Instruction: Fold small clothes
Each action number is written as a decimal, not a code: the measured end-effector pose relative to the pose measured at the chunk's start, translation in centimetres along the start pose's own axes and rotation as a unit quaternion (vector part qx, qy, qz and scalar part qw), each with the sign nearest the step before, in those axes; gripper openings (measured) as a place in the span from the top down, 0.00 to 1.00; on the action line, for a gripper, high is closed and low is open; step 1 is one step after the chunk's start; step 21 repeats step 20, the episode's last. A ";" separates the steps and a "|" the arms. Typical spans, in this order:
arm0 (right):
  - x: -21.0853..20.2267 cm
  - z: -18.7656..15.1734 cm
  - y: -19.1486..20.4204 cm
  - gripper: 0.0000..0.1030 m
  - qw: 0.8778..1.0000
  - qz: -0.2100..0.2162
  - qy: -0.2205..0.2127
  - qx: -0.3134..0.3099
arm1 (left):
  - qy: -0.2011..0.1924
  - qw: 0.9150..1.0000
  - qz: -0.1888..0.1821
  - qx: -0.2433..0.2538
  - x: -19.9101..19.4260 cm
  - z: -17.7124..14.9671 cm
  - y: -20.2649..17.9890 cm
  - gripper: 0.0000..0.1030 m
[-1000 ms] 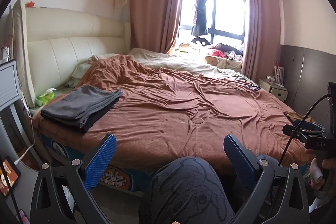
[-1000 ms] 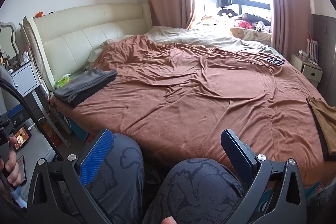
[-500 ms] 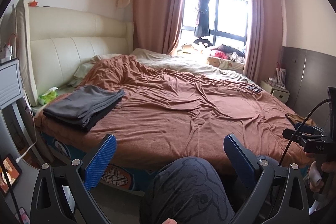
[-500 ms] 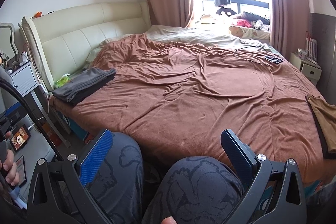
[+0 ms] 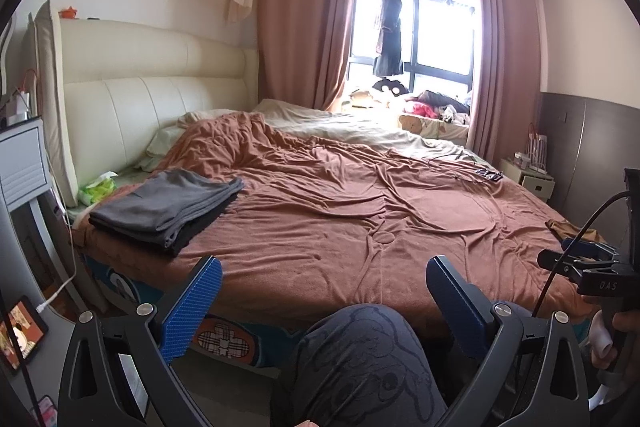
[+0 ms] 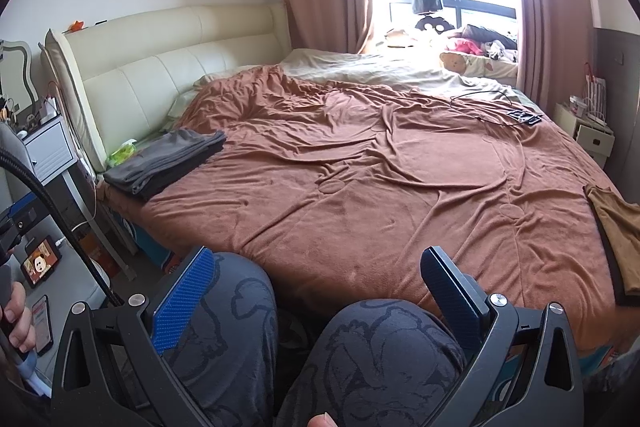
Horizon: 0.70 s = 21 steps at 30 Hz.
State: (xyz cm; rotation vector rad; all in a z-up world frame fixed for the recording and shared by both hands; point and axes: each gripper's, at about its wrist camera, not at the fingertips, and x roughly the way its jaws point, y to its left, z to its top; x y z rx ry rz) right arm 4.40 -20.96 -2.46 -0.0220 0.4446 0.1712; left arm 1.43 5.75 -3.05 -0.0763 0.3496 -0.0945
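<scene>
A folded stack of dark grey clothes (image 5: 168,211) lies at the near left corner of the bed, by the headboard; it also shows in the right wrist view (image 6: 168,161). A brown-ochre garment (image 6: 614,227) lies at the bed's right edge, and part of it shows in the left wrist view (image 5: 570,229). My left gripper (image 5: 324,301) is open and empty, held over a knee in front of the bed. My right gripper (image 6: 318,285) is open and empty, over both knees; it also shows at the right edge of the left wrist view (image 5: 588,263).
The bed carries a wrinkled brown blanket (image 5: 360,211) with a cable and a small black device (image 6: 524,117) at its far right. A nightstand (image 6: 52,155) stands at the left, a tablet (image 5: 20,333) and a phone (image 6: 42,323) on the floor. A white cabinet (image 6: 588,133) stands at the right.
Both cameras have tilted slightly upward and shifted a little; the bed sits lower in view. Both grippers stay open and empty. The clothes have not moved.
</scene>
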 end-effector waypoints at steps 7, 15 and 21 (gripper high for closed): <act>-0.1 -0.2 0.0 0.00 1.000 -0.004 0.002 0.003 | -0.003 1.000 0.000 -0.001 -0.4 0.0 0.1 0.00; -0.3 -0.1 0.1 0.00 1.000 -0.004 0.004 0.005 | -0.007 1.000 -0.008 0.005 -0.9 0.0 0.1 0.00; -0.2 -0.1 0.2 0.00 1.000 -0.004 0.006 0.004 | -0.006 1.000 -0.005 0.005 -1.2 0.0 0.2 0.00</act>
